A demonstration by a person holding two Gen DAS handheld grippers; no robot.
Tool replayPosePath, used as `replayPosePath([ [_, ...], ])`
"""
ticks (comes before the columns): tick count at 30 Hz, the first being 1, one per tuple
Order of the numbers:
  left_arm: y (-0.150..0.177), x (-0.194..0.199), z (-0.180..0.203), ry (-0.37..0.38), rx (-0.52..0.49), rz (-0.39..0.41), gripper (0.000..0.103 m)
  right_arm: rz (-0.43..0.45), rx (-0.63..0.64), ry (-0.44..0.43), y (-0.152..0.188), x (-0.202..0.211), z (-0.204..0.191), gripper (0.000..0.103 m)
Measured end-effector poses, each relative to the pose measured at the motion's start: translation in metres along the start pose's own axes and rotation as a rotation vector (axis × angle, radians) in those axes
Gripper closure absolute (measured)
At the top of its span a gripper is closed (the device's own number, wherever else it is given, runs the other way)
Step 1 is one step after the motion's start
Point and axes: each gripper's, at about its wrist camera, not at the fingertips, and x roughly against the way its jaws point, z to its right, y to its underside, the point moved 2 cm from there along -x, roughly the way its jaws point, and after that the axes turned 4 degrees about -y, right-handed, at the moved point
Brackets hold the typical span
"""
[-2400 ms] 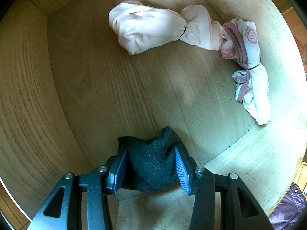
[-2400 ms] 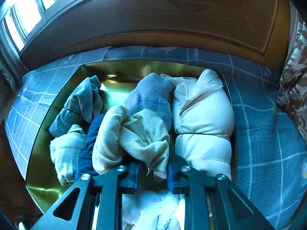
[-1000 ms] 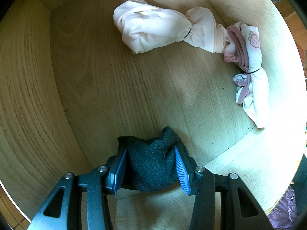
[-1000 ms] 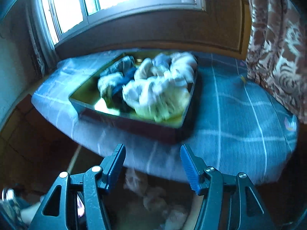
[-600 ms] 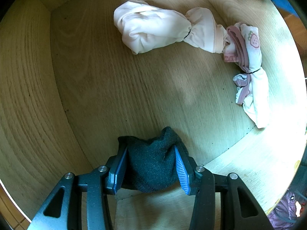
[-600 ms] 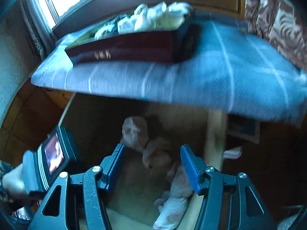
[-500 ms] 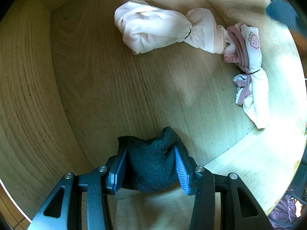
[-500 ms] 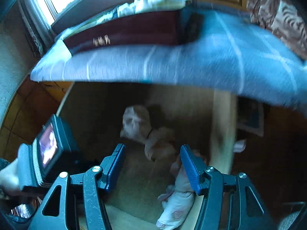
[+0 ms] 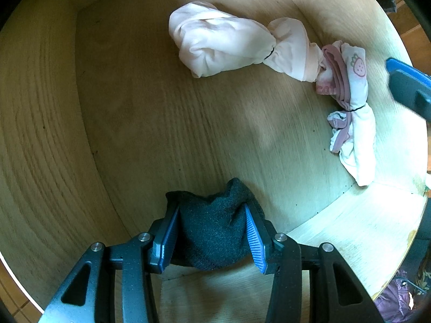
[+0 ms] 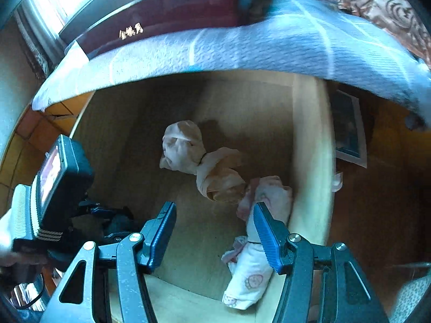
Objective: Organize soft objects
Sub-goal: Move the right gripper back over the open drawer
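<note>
Both tongs, the left tongs [image 9: 211, 234] and the right tongs [image 10: 214, 235], share matte black speckled triangular-cutout arms, silver round screws beside each ribbed blue pad [image 9: 254, 242], and dark fingers.

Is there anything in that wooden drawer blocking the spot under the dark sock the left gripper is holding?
Nothing visible does. The left gripper is shut on the dark sock above bare wood of the drawer. The pale pink bundle and the strawberry-print bundle lie apart from it, toward the far and right sides.
</note>
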Motion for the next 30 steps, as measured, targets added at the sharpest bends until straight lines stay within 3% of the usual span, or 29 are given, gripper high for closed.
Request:
replayPosePath([
  [9,0.006,0.006,-0.003,-0.008,0.011,0.041,0.059,0.209,-0.137,0.062,-0.002,0.071,0.035,0.033],
  [14,0.01,0.01,0.0,-0.002,-0.002,0.072,0.064,0.256,-0.161,0.1,0.001,0.095,0.049,0.029],
  [30,0.027,0.03,-0.007,0.046,0.037,0.177,0.066,0.063,-0.029,0.043,0.011,0.034,0.03,0.031],
])
